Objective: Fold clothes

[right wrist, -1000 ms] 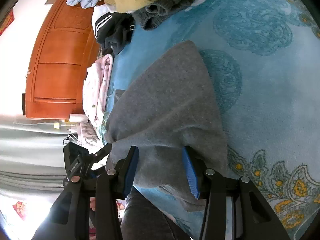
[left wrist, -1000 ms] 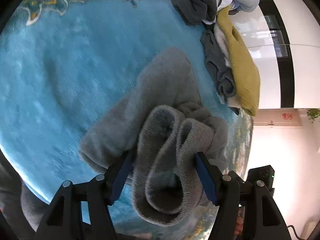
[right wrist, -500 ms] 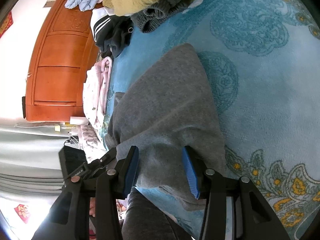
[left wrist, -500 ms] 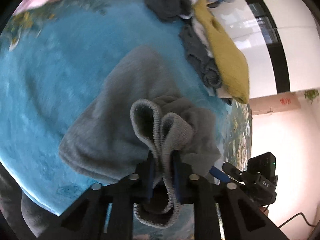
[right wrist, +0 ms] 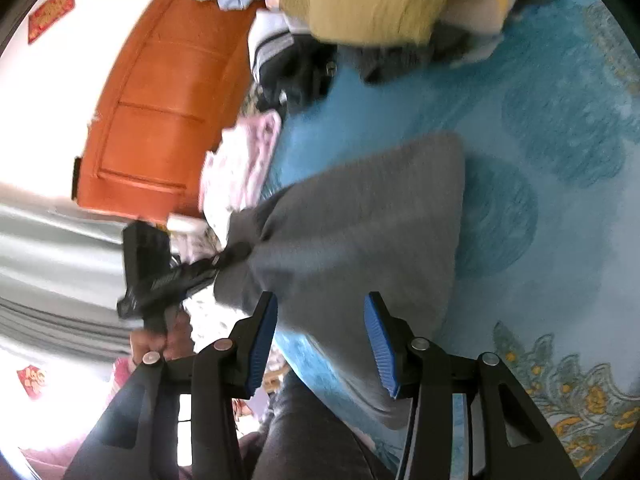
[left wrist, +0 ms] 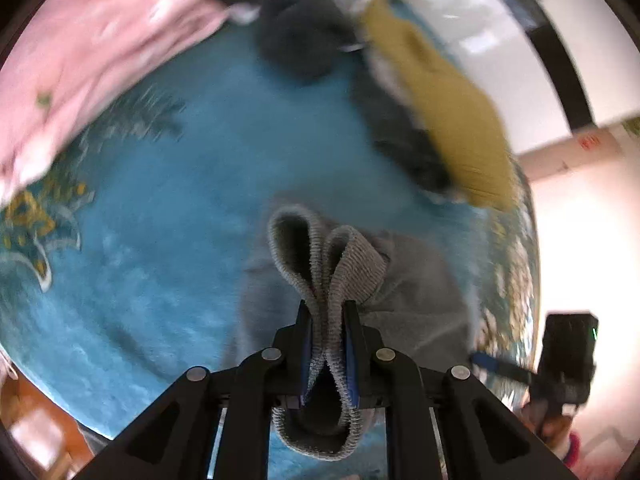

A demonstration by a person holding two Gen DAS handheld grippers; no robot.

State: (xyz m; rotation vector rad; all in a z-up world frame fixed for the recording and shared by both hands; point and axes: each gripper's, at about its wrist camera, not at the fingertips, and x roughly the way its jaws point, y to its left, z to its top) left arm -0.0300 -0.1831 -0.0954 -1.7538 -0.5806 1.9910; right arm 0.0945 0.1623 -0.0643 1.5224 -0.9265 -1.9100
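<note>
grey ribbed cuff [left wrist: 320,264] of the sweater [right wrist: 360,224] is pinched in the left gripper [left wrist: 327,328]; the right gripper [right wrist: 320,340] gapes empty just above the sweater's near hem on the blue rug [right wrist: 560,160].

The left gripper [left wrist: 327,344] clamps the ribbed cuff [left wrist: 326,264] of a grey garment [left wrist: 416,300] (2 loops of it bulge above the fingers) over a blue rug [left wrist: 192,208], with blurred pink cloth [left wrist: 92,52] and a mustard piece [left wrist: 452,120] beyond.
</note>
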